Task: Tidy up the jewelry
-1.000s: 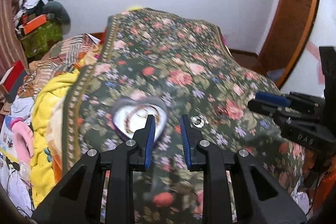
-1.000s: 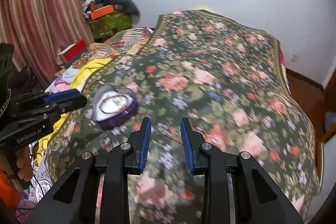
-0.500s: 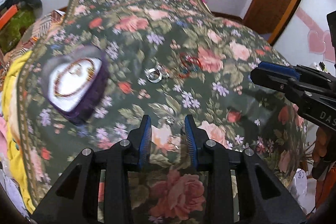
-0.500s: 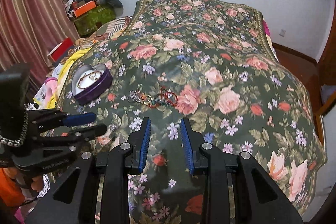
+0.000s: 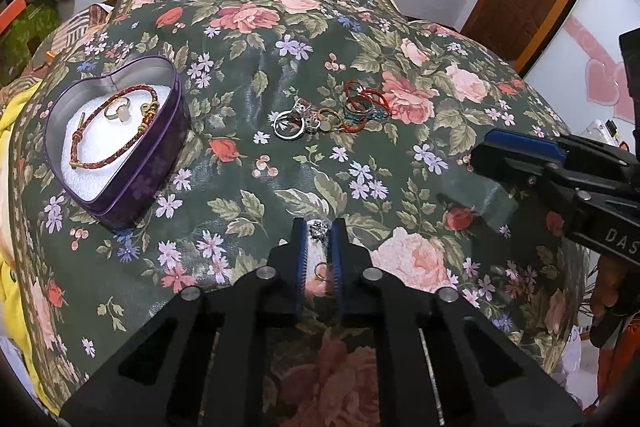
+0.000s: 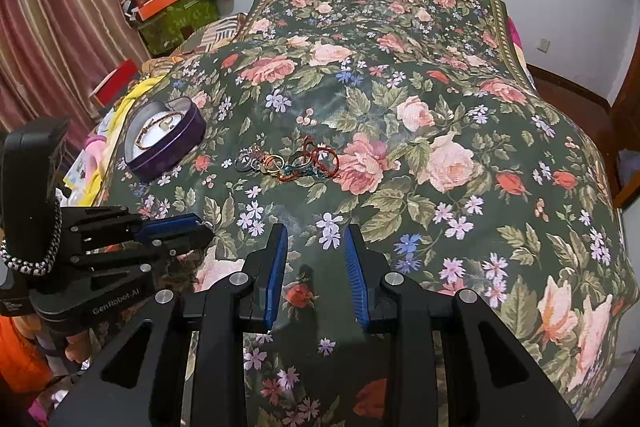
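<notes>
One ring (image 5: 317, 229) now sits pinched in the left gripper (image 5: 319, 247), newly closed; right gripper (image 6: 316, 259) gapes empty; heart tin (image 5: 132, 187) awaits.

The bedspread (image 5: 256, 163) is floral cloth with a slight sheen. The heart tin (image 5: 120, 187) is glossy purple metal, lined with matt white padding (image 5: 92, 155). A braided cord bracelet (image 5: 116, 143) carries shiny gold fittings. The rings (image 5: 289, 125) look polished metal. Both grippers (image 5: 319, 239) (image 6: 316, 251) are matt black plastic with ribbed blue pads (image 6: 276, 275).
</notes>
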Action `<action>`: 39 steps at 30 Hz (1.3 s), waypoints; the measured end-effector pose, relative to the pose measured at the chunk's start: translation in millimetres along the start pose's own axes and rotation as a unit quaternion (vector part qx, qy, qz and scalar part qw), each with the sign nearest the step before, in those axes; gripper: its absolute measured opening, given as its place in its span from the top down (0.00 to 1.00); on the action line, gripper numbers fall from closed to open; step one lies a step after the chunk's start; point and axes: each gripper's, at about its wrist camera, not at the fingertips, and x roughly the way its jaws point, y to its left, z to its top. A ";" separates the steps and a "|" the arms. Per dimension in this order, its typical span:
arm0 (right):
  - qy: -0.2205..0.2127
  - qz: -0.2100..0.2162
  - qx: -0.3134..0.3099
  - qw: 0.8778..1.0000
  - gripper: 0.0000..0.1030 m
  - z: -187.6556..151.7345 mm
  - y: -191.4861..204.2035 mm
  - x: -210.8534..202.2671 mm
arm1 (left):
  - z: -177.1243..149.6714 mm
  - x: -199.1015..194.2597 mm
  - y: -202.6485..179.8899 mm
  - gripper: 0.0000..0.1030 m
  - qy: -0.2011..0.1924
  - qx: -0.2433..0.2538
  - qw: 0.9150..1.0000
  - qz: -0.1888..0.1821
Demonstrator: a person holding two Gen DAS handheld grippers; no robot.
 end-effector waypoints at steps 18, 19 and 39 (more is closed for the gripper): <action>0.024 -0.005 -0.026 0.999 0.75 34.4 -2.5 33.9 | 24.9 -9.5 19.1 0.92 -0.046 -0.015 0.999 0.013; 0.025 0.000 -0.026 0.999 0.75 36.3 -0.9 36.3 | 27.2 -10.4 21.2 0.92 -0.050 -0.017 0.999 0.014; 0.052 0.011 -0.025 0.998 0.75 49.0 8.9 74.0 | 33.4 -4.1 34.8 0.92 -0.052 -0.030 0.998 0.003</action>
